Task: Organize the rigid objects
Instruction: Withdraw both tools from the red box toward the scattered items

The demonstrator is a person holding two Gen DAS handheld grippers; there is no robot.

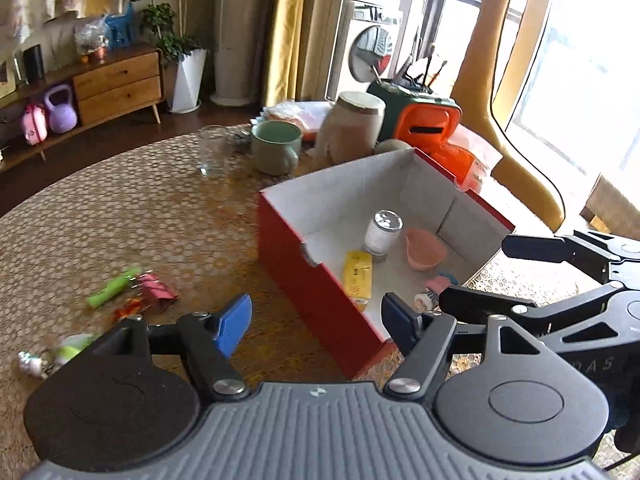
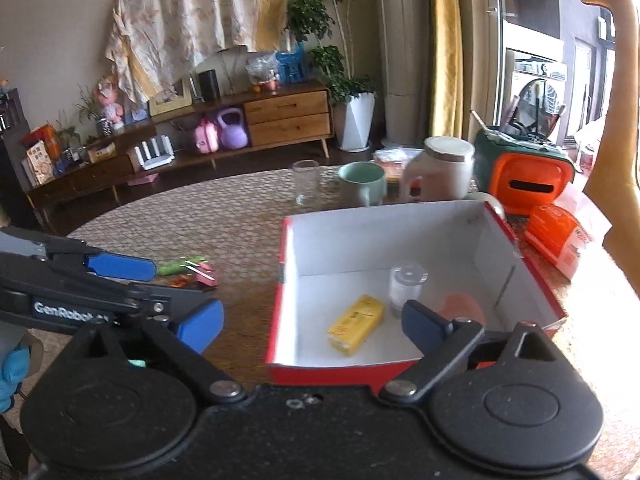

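A red box with a white inside (image 1: 296, 256) (image 2: 532, 268) stands on the round table. In it are a yellow pack (image 1: 357, 276) (image 2: 356, 322), a small white jar with a shiny lid (image 1: 382, 232) (image 2: 406, 286), a pink cup (image 1: 425, 248) (image 2: 464, 306) and a small figure (image 1: 434, 290). My left gripper (image 1: 316, 320) is open and empty over the box's near left corner. My right gripper (image 2: 312, 324) is open and empty above the box's near wall. A green tube (image 1: 110, 288) (image 2: 176, 267), pink wrappers (image 1: 154, 290) and a small toy (image 1: 32, 362) lie left of the box.
Behind the box stand a clear glass (image 1: 212, 152) (image 2: 306, 182), a green mug (image 1: 276, 146) (image 2: 362, 182), a large white jar (image 1: 352, 126) (image 2: 440, 170) and an orange and green case (image 1: 424, 120) (image 2: 524, 176). A yellow chair (image 1: 500, 100) is at the right.
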